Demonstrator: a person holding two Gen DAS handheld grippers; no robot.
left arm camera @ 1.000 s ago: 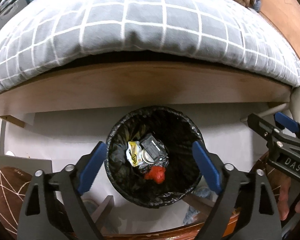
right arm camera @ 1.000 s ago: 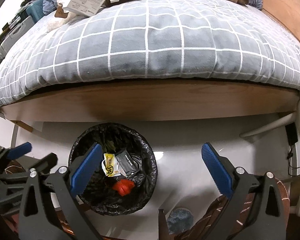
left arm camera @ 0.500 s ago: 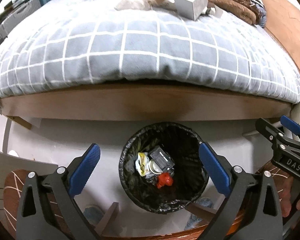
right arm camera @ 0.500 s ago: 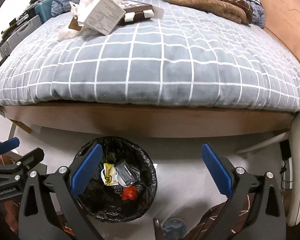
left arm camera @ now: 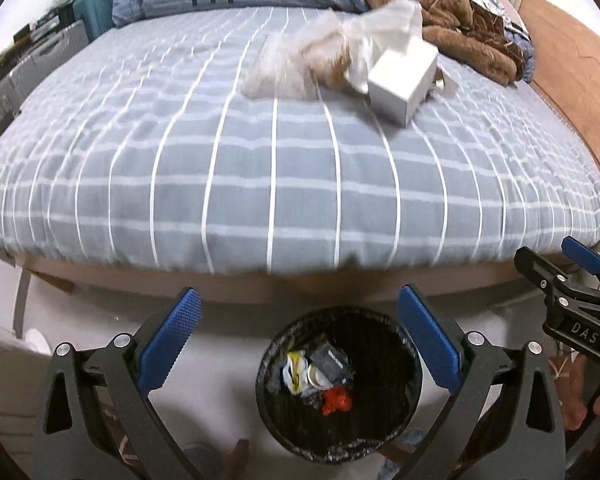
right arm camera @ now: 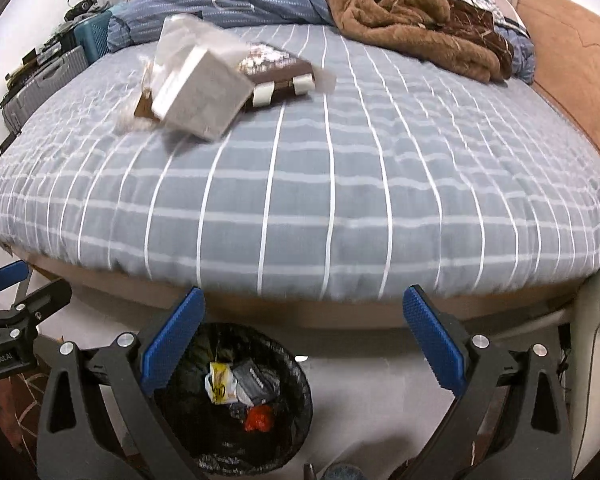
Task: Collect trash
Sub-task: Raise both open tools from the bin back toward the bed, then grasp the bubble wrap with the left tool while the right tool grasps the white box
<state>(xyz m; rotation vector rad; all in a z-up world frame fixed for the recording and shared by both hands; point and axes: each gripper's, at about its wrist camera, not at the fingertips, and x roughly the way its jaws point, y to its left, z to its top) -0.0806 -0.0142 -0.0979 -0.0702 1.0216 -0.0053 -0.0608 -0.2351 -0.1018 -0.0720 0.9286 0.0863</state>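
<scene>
Trash, a white box (left arm camera: 404,80) and possibly crumpled plastic, lies on the bed (left arm camera: 260,184) beyond both empty, wide-open tools, left tool (left arm camera: 300,344) seemingly nearer.

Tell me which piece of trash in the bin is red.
The crumpled red scrap, lying nearest the camera in the bin; the wrapper beside it is yellow-white, the packet dark.
</scene>
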